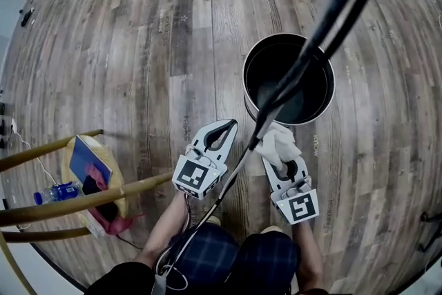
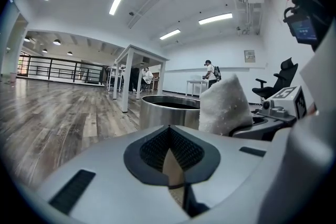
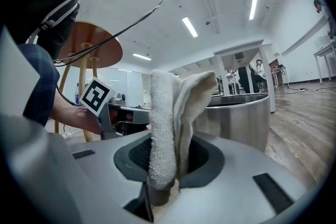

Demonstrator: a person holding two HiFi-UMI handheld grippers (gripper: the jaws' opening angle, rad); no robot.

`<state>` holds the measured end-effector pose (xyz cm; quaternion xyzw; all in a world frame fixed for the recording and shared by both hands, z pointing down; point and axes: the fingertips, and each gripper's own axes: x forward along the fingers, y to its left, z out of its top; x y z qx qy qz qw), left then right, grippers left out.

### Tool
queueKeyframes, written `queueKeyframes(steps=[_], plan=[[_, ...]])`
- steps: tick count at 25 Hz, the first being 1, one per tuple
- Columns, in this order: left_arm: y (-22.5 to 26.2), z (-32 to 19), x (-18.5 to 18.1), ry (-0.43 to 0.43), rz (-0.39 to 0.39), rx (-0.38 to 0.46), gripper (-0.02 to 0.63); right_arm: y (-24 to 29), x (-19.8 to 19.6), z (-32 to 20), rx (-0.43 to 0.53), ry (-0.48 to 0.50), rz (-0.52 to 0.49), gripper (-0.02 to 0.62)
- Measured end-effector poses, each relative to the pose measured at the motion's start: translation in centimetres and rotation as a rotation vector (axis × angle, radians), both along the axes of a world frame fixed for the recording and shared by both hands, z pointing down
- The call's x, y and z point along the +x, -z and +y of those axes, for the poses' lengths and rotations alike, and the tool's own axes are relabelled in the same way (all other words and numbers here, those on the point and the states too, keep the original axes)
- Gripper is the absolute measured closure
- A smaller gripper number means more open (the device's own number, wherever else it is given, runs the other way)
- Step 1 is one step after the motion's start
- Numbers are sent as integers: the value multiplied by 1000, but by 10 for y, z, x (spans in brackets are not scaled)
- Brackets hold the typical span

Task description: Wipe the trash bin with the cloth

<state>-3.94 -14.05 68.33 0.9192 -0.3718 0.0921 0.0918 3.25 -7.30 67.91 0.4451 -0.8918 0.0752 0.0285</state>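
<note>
Head view showed the round metal trash bin (image 1: pixel 271 63) standing open on the plank floor (image 1: pixel 138 45), just ahead of both grippers. The right gripper (image 3: pixel 165 176) was clamped on a white terry cloth (image 3: pixel 167 113). The cloth stood bunched above the jaws, close to the bin's outer wall, though contact could not be judged. The left gripper (image 2: pixel 169 131) had its jaws pressed together with nothing between them.
</note>
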Motion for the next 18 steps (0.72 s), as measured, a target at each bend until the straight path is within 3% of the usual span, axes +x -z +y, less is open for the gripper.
queueKeyframes(steps=[10,18], plan=[[-3,3,-1,10,-18,22,609,-13,-9,2,12,12,-22,499],[-8,5,-1,16,-7,28,609,-29,-7,-7,2,-10,21,499]])
